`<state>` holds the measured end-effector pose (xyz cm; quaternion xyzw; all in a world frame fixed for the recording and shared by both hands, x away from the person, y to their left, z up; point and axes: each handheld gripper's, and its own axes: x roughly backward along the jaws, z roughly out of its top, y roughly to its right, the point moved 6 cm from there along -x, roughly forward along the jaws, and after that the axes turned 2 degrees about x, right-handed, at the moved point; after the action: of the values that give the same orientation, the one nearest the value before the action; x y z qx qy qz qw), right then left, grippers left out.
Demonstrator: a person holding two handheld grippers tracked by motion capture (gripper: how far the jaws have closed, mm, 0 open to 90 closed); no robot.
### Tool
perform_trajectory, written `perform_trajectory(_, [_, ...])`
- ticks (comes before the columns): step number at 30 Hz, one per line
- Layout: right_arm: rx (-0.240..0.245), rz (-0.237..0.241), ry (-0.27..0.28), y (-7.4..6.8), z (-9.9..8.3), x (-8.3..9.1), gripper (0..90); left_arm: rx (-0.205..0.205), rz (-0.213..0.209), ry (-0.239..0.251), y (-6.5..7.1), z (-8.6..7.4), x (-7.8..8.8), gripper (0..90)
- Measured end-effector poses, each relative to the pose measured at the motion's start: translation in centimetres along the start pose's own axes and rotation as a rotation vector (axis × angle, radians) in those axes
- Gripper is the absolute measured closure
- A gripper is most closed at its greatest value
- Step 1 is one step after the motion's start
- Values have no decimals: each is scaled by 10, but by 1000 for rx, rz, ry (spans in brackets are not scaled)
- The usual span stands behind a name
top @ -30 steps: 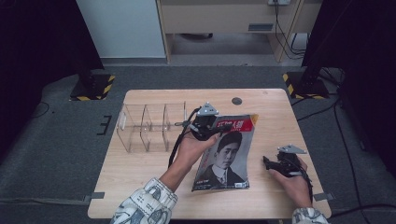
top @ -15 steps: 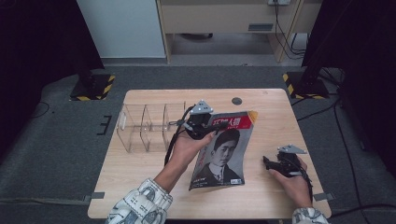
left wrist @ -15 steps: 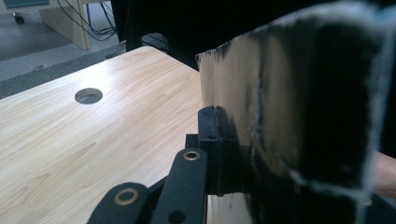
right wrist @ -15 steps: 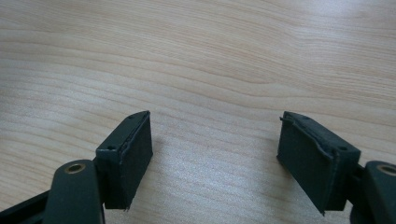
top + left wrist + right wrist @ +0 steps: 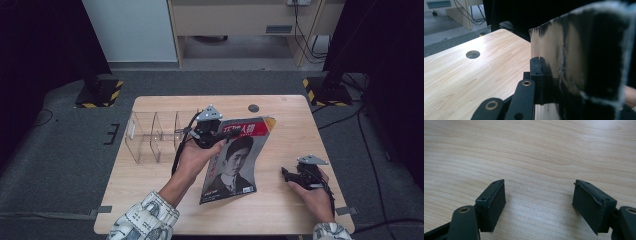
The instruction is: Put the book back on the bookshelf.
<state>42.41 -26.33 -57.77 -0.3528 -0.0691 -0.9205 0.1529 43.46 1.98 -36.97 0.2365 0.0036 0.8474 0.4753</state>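
The left gripper [image 5: 216, 134] is clamped on the top left edge of a magazine [image 5: 235, 160], its jaws pressed tight on the paper. The magazine hangs down and toward the person from that grip, tilted up off the table [image 5: 150, 195], its red-headed cover with a portrait facing up and its lower edge near the wood. In the left gripper view the page [image 5: 579, 62] stands right against the jaws, blurred and dark. A clear acrylic rack [image 5: 155, 136] sits just to the left of this gripper. The right gripper [image 5: 295, 176] rests low over bare wood, well to the right of the magazine, with its jaws spread wide and nothing between them.
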Motion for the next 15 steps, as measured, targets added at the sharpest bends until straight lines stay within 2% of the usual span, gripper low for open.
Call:
perform_trajectory(6, [0, -1, 1, 0, 0, 0, 264, -22, -10, 5, 7, 6, 9, 866])
perform_trajectory(15, [-1, 0, 0, 0, 0, 0, 264, -21, -19, 28, 10, 12, 27, 866])
